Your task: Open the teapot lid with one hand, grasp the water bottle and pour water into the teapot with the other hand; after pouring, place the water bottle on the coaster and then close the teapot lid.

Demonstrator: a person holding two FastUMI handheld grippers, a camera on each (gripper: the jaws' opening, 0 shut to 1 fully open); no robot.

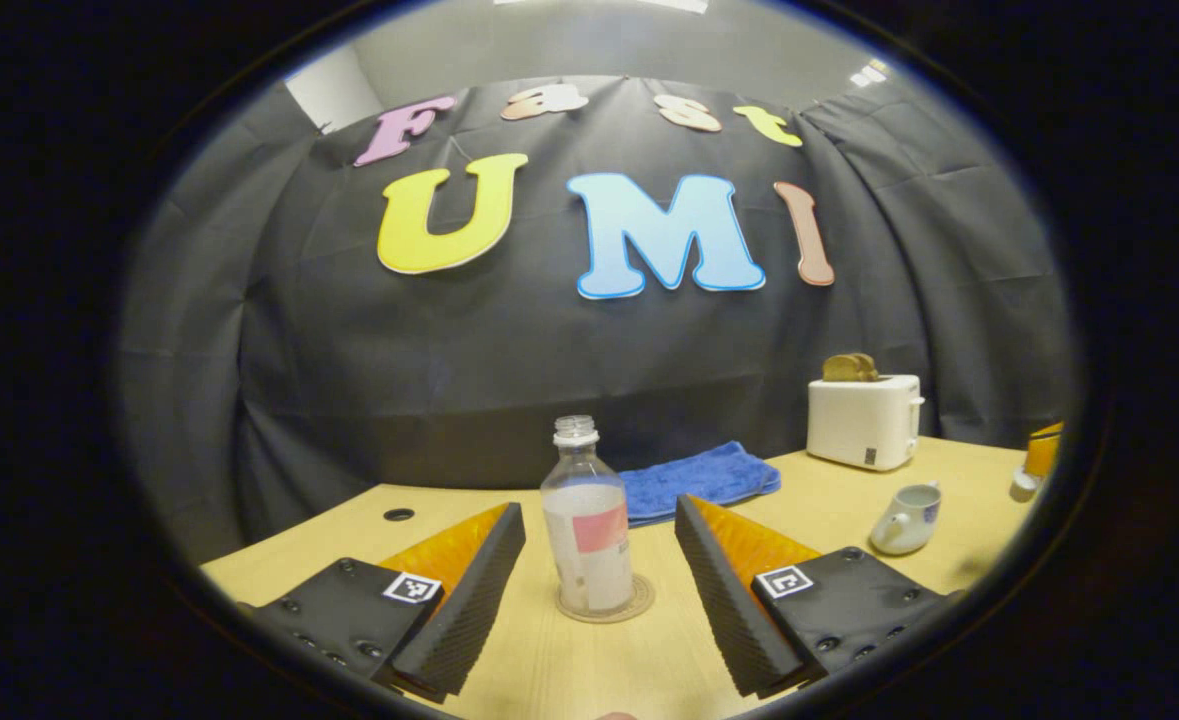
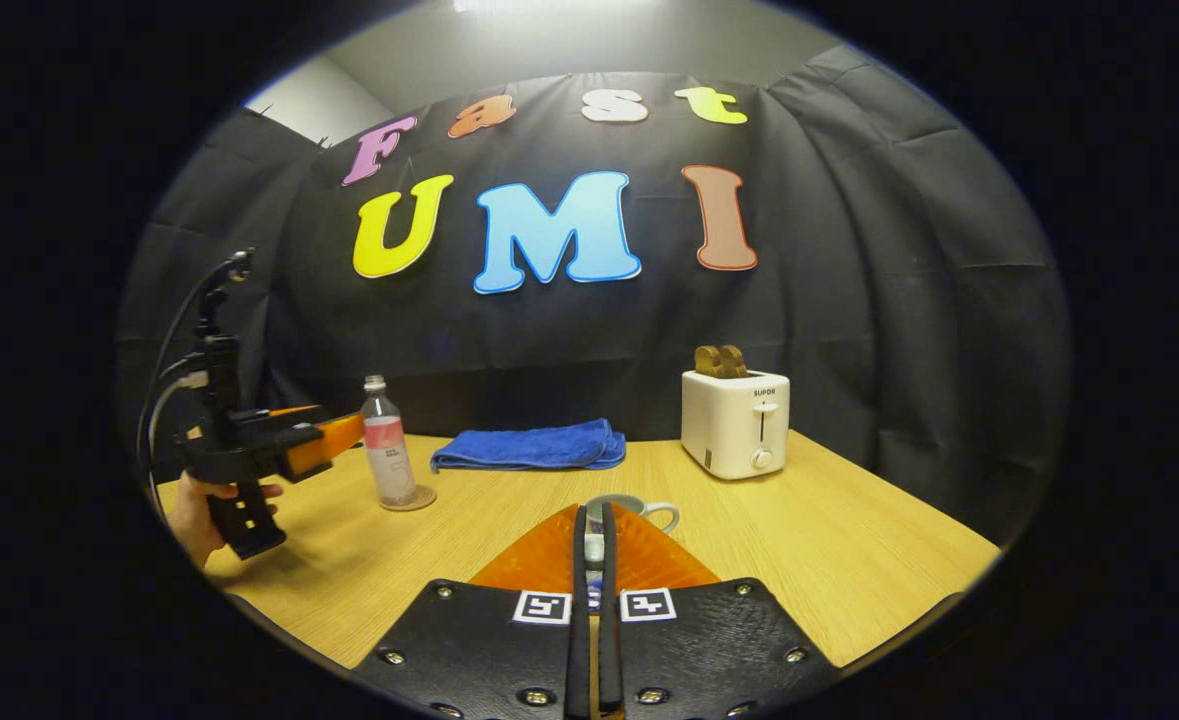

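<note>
**mug_fan:** Right gripper (image 2: 594, 515) up close is pressed nearly together, pinching a small white bit. That's the teapot lid (image 2: 594, 548), I reckon, since the teapot (image 1: 904, 520) just beyond looks open on top.

**deskbot:** Yep. Left gripper (image 1: 599, 510) is spread wide, nothing in it. The water bottle (image 1: 589, 530) stands upright and capless on the coaster (image 1: 644, 600), far left.

**mug_fan:** So how far along?

**deskbot:** Can't say. It fits lid off with pouring to come, or poured and parked with the lid to go back on.

**mug_fan:** Room?

**deskbot:** Pale wooden desk (image 2: 829, 540), blue towel (image 2: 529, 447) and toaster (image 2: 736, 422) at the far edge, black cloth behind.
</note>
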